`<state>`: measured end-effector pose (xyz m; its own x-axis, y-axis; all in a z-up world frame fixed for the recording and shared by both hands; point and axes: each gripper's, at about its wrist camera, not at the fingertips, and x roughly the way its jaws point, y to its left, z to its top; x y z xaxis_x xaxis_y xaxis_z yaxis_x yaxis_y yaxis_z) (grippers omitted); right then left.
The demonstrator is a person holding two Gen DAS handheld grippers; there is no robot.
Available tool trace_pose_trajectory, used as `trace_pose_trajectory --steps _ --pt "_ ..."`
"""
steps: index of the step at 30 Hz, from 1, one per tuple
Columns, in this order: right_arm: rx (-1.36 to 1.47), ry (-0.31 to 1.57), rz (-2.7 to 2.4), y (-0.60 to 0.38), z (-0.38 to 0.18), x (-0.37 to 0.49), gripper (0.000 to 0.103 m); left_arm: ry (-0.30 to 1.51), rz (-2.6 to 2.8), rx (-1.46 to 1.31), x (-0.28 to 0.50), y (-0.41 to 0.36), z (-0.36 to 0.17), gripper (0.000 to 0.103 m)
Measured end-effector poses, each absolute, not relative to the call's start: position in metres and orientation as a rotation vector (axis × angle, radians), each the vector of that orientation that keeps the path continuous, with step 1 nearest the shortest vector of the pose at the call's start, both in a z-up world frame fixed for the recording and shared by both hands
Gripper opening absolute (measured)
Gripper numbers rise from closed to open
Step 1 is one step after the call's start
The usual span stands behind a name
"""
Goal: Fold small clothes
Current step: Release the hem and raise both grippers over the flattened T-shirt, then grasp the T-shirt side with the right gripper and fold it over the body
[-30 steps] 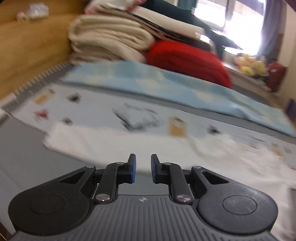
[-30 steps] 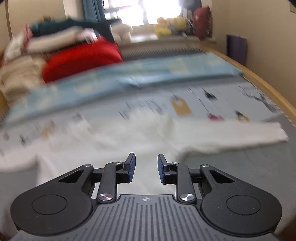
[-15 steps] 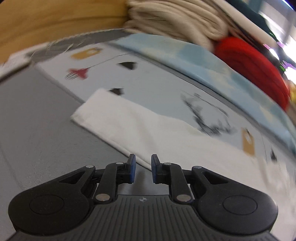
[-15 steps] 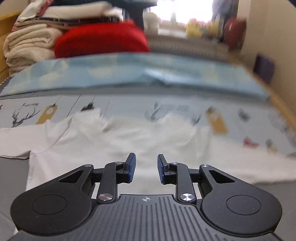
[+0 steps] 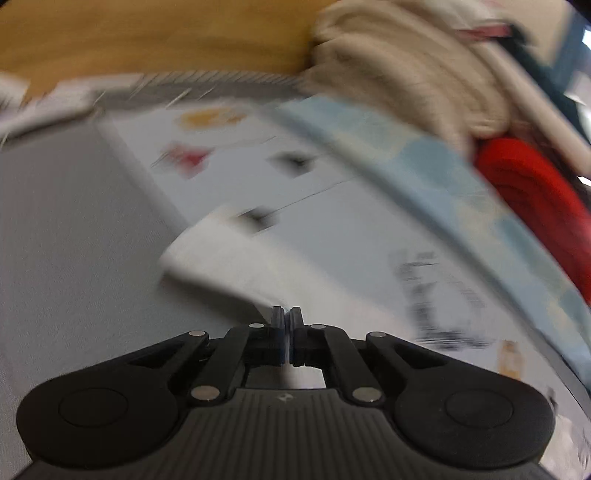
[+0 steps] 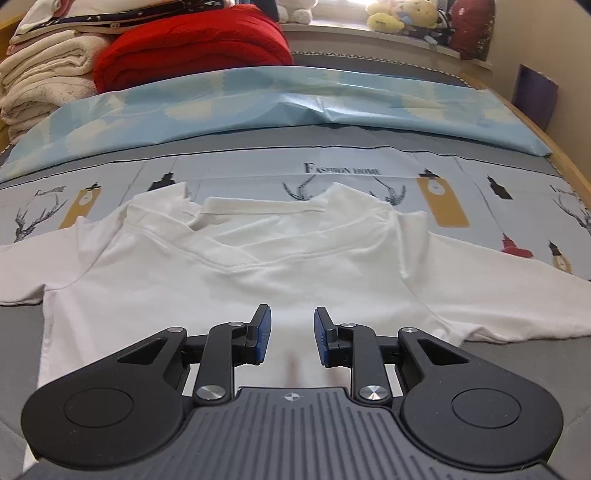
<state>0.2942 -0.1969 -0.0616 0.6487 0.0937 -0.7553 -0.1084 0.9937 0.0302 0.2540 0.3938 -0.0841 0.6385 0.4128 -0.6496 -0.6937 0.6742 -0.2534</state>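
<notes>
The left tongs (image 5: 287, 325) sat at the lower centre of the left wrist view, pressed together. A white strip showed between their tips, and the end of the sleeve (image 5: 221, 254) of the white shirt ran up and left from them, so they appeared to pinch its lower edge; the blur made that hard to confirm. The sleeve lay partly on the grey sheet (image 5: 66, 240) at the left and partly on the pale printed sheet (image 5: 332, 206) at centre. Beyond that, a light blue cloth (image 5: 436, 173) crossed the frame diagonally, with a red blanket (image 5: 532, 192) at the right edge and beige folded blankets (image 5: 406, 70) at the upper right. A wooden board (image 5: 147, 37) filled the upper left.

The right tongs (image 6: 291, 334) were spread apart at the lower centre of the right wrist view, holding nothing, just above the body of the white shirt (image 6: 258, 280). The shirt lay flat across the middle of the frame, collar toward the top, sleeves reaching to the left and right edges. Above the collar, the printed sheet (image 6: 236, 170) read "FASHION HOME" (image 6: 341, 170), with antlers, lantern shapes and yellow tags around it. Higher up lay the light blue cloth (image 6: 258, 99), then the red blanket (image 6: 192, 48) and cream blankets (image 6: 40, 81) at the upper left. Soft toys (image 6: 402, 16) sat on the sill at the upper right.
</notes>
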Motion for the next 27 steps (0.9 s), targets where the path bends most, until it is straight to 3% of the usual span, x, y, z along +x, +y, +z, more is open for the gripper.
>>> trace_pose_trajectory --steps 9,14,17,21,27 --pt "0.025 0.875 0.066 -0.230 -0.064 0.281 0.027 0.471 0.001 -0.360 0.309 0.122 -0.013 0.001" --pt "0.039 0.889 0.052 -0.240 -0.066 0.281 0.027 0.697 -0.389 -0.351 0.318 -0.017 -0.037 0.010" --pt "0.067 0.900 0.032 -0.248 -0.067 0.285 0.027 0.746 -0.301 -0.313 0.314 -0.022 -0.037 0.011" --pt "0.149 0.920 0.005 -0.260 -0.069 0.291 0.027 0.833 0.039 -0.381 0.324 0.030 -0.021 0.011" --pt "0.258 0.867 0.027 -0.257 -0.069 0.299 0.022 0.776 0.198 -0.350 0.315 0.088 -0.037 0.015"
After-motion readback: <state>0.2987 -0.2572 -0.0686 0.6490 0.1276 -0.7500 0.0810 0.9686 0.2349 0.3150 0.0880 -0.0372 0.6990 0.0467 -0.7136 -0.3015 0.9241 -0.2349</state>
